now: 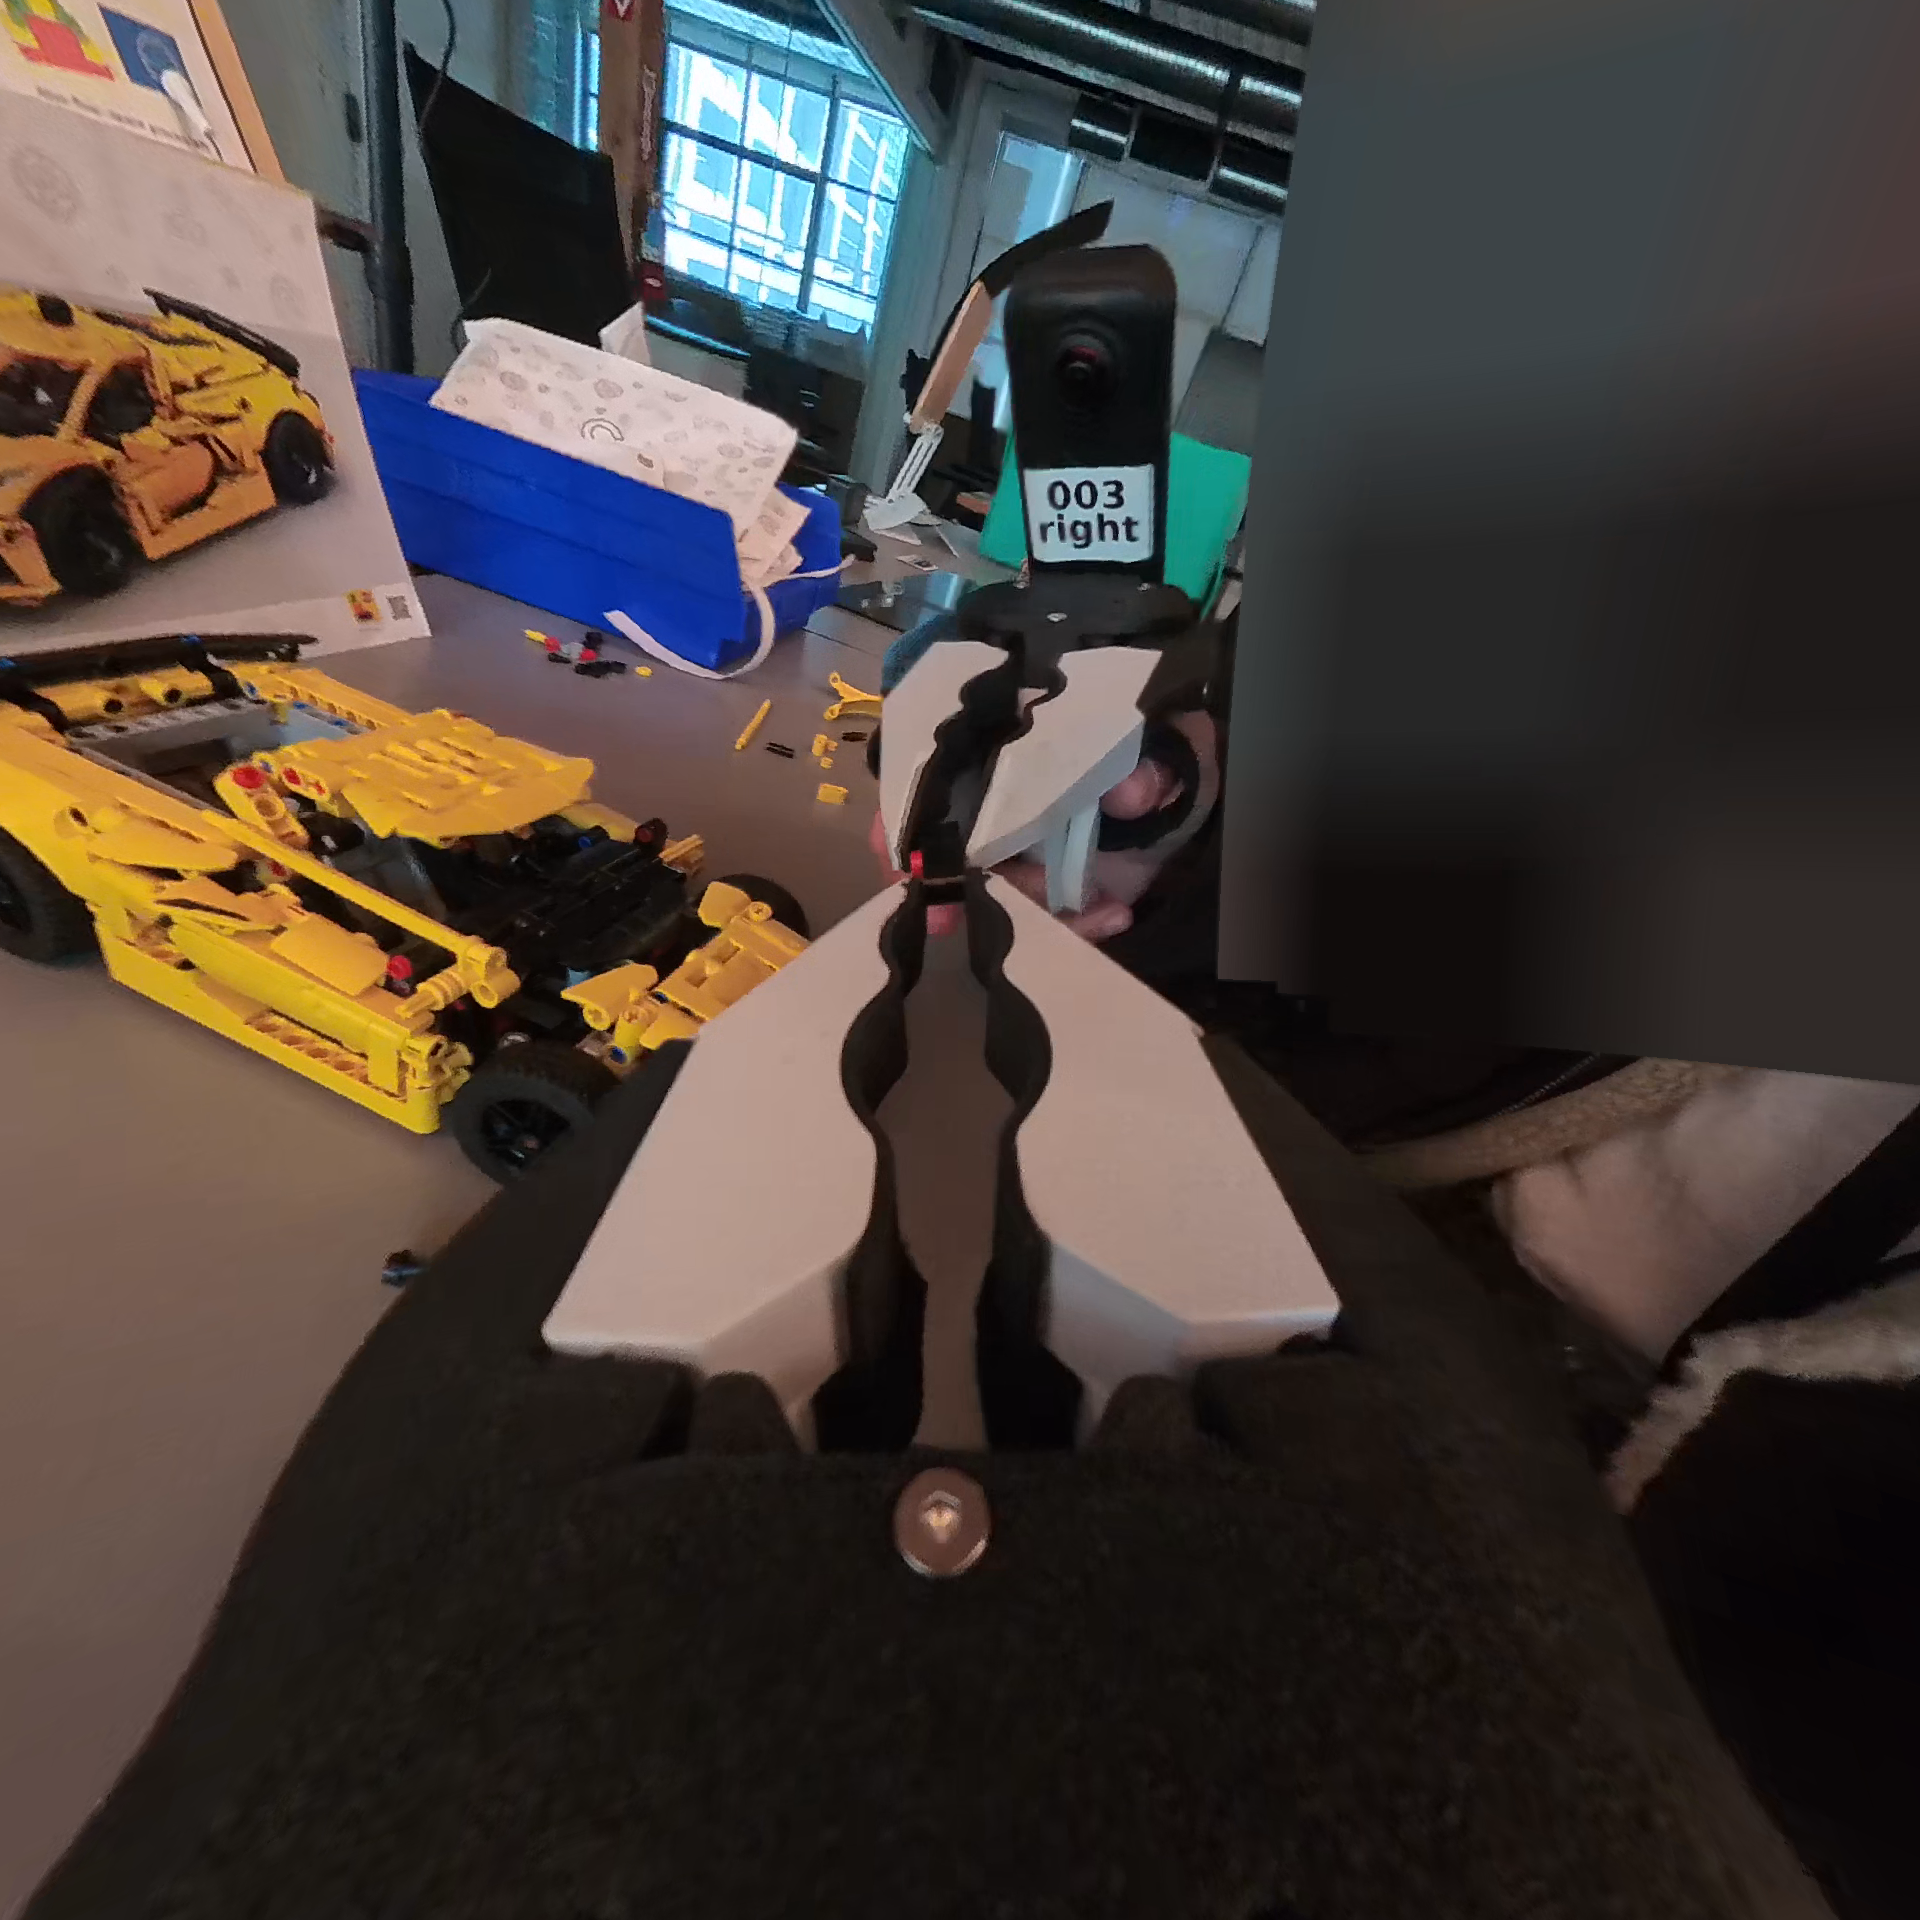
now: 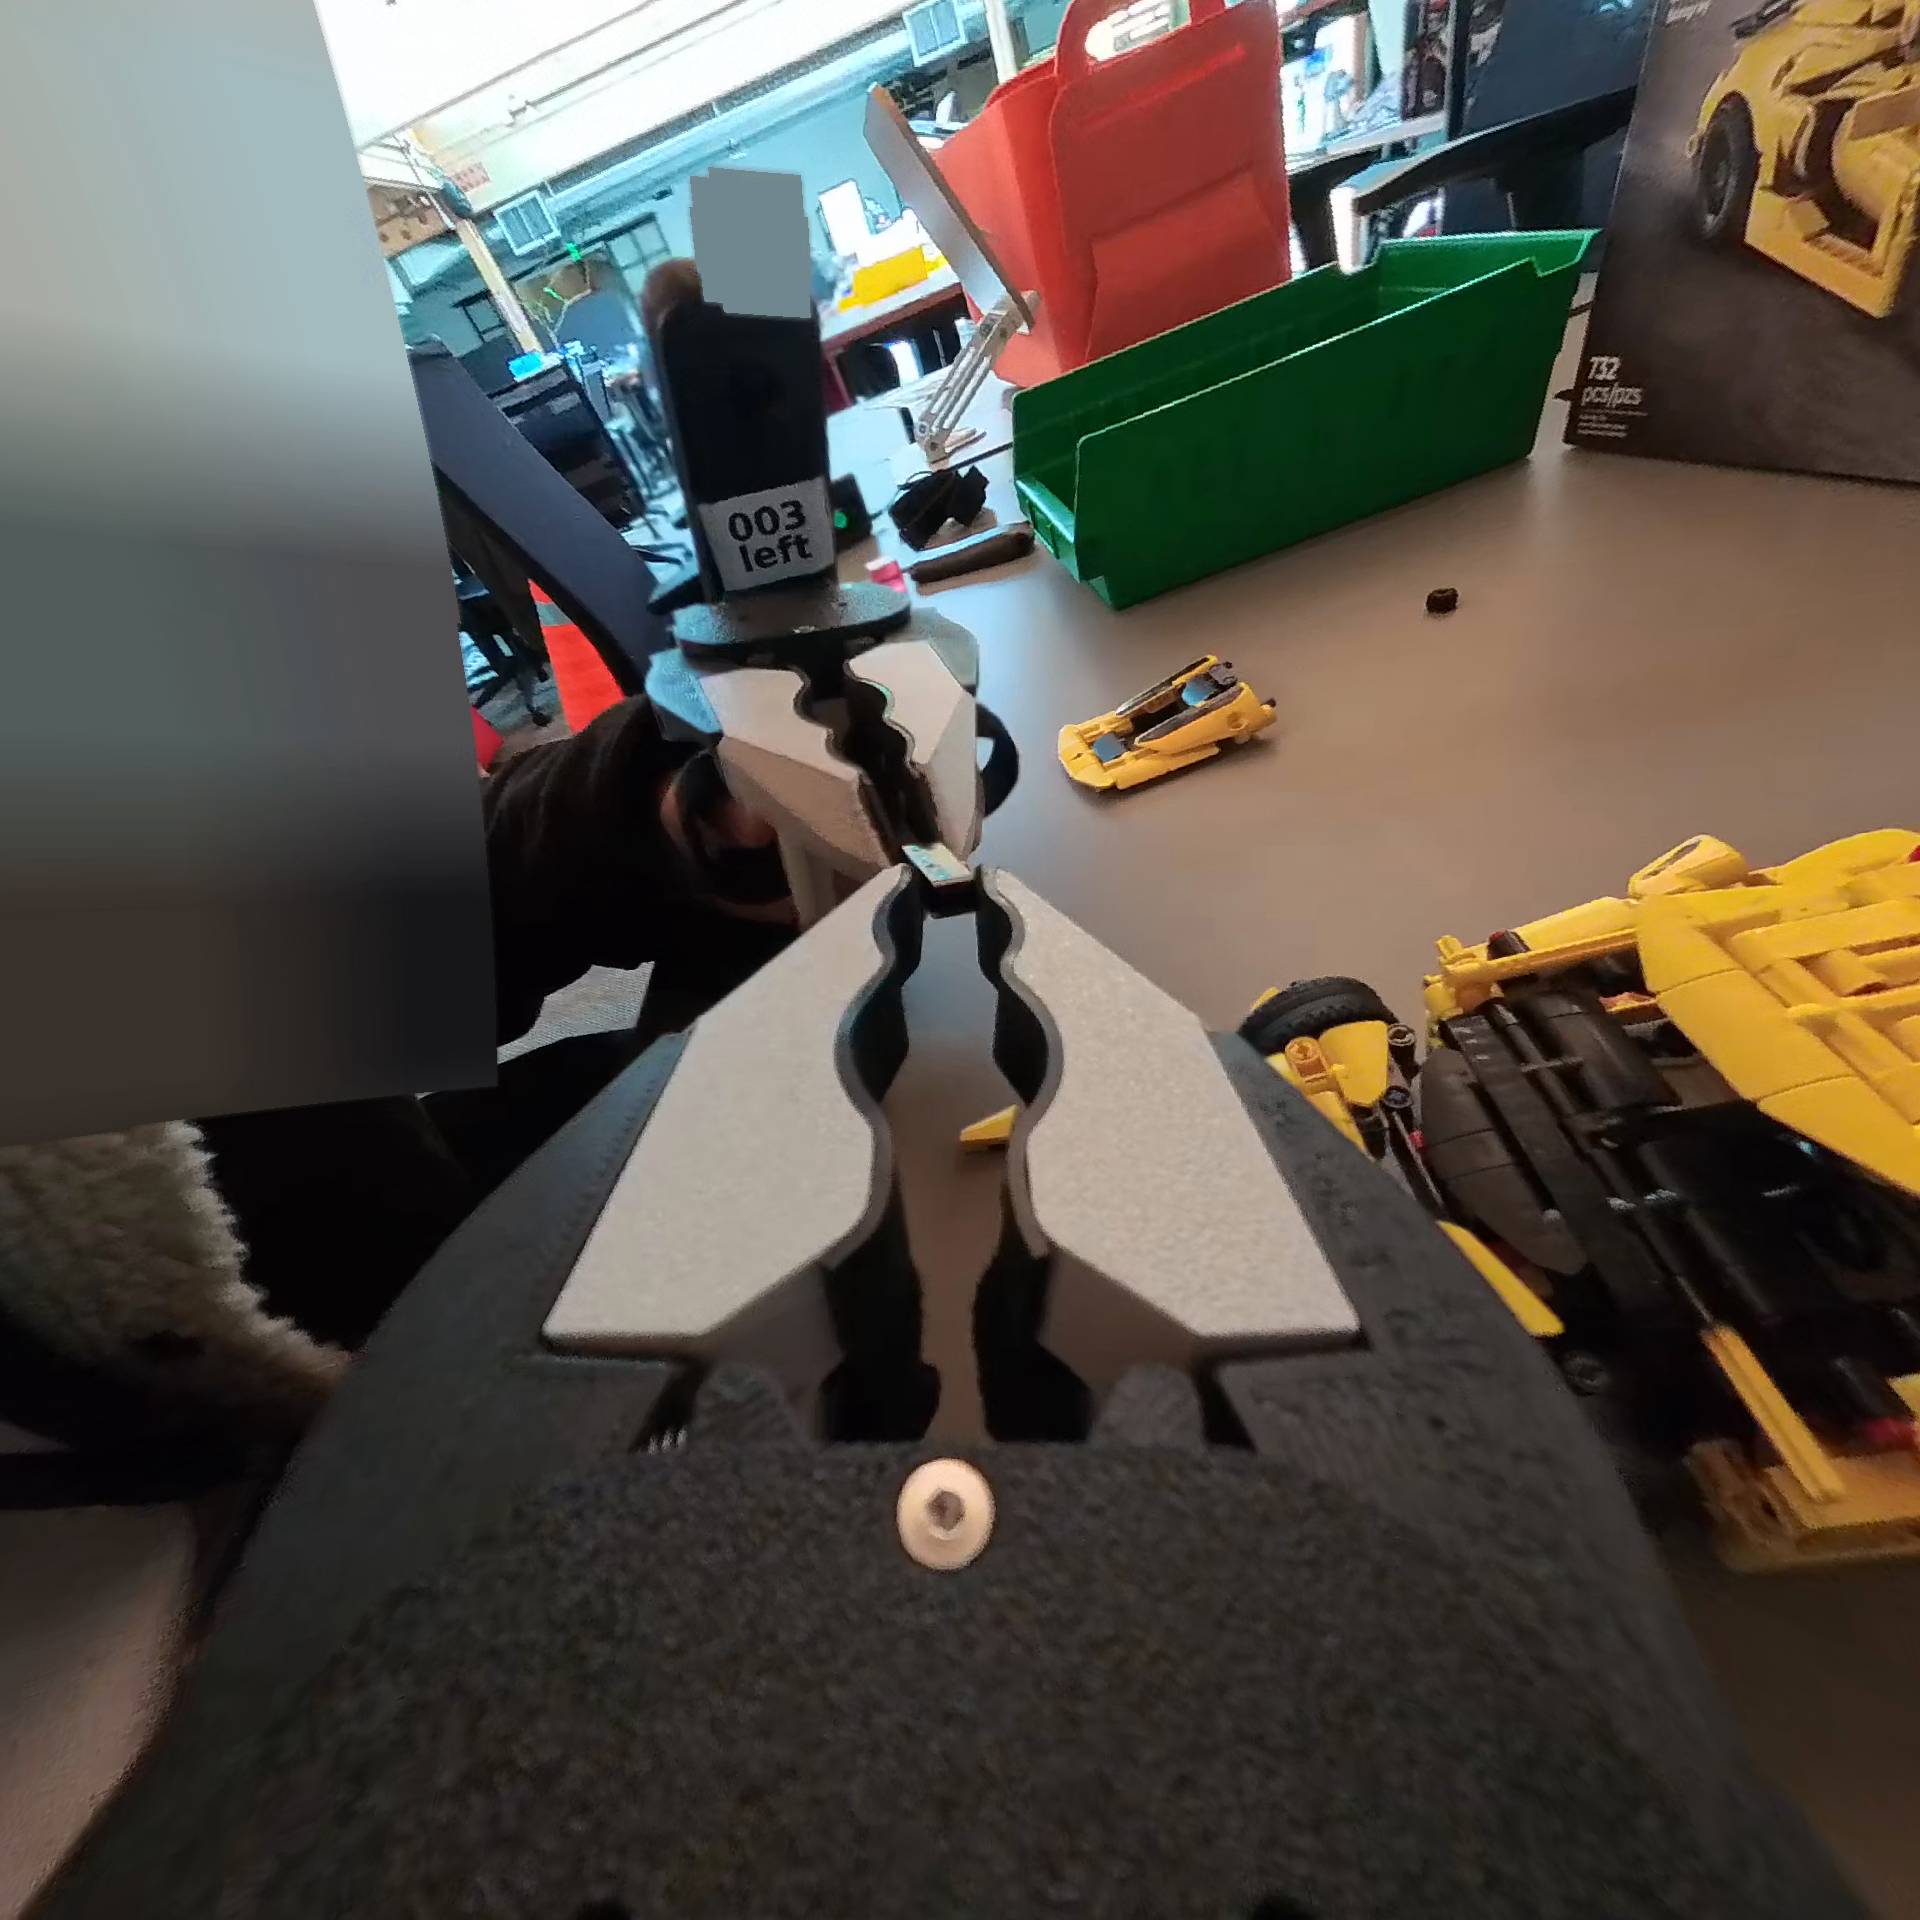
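My two grippers face each other tip to tip above the near edge of the grey table [image 2: 1351,831]. My right gripper [image 2: 943,885] is shut on a small black brick piece [image 2: 945,896]; the left wrist view shows this piece with a red pin [image 1: 916,860]. My left gripper [image 1: 943,885] is shut on a small flat grey piece [image 2: 933,860], which touches the black piece. A partly built yellow brick car [image 1: 312,883] lies to the left of the left gripper and shows in the right wrist view [image 2: 1662,1143] at the right.
A blue bin [image 1: 582,540] with paper bags and a picture sheet of the car [image 1: 156,416] stand behind the model. Loose small pieces [image 1: 790,727] lie nearby. A green bin [image 2: 1299,416], a yellow sub-assembly [image 2: 1164,722], the set's box [image 2: 1766,208] and a red bag [image 2: 1143,187] also show. My two grippers' fingertips are within a few centimetres of each other. Left tips and right tips are each some 15 cm from the partly built yellow brick car [image 1: 312,883].
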Available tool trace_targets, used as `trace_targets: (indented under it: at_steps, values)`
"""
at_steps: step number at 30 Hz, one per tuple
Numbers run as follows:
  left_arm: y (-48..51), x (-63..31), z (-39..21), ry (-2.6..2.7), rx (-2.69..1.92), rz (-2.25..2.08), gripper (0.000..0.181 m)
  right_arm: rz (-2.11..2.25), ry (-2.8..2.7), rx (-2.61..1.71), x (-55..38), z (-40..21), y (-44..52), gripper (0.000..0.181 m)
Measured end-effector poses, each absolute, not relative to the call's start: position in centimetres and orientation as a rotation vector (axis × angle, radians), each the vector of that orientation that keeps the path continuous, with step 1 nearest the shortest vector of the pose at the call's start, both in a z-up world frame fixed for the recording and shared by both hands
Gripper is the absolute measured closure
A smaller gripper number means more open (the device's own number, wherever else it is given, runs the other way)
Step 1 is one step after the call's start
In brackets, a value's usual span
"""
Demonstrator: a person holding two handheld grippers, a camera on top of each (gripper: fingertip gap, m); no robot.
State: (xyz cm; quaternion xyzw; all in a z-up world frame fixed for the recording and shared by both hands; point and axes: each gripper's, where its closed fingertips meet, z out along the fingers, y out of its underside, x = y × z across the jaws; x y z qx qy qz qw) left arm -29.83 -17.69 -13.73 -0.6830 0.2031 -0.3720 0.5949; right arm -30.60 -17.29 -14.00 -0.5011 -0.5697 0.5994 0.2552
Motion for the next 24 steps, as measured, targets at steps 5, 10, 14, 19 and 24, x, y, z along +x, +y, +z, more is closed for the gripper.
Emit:
trace_targets:
  at_steps: [5,10,14,19,24]
  values:
    - [-17.8,-29.6,-13.8,0.503,-1.585,-0.799,0.174,1.576,-1.567,-1.293,-30.5,-13.9,-17.4,0.173]
    - [-17.2,-30.1,-14.5,0.505,-1.63,-0.697,0.174,1.414,-1.581,-1.299,-30.9,-14.7,-16.8,0.172]
    - [-16.4,-30.8,-15.2,0.495,-1.675,-0.594,0.174,1.34,-1.554,-1.387,-31.5,-15.4,-15.9,0.168]
    - [-16.1,-31.0,-15.7,0.526,-1.695,-0.479,0.174,1.379,-1.535,-1.46,-31.6,-16.0,-15.6,0.17]
    - [-16.0,-31.1,-16.0,0.533,-1.709,-0.457,0.174,1.359,-1.546,-1.466,-31.6,-16.4,-15.4,0.17]
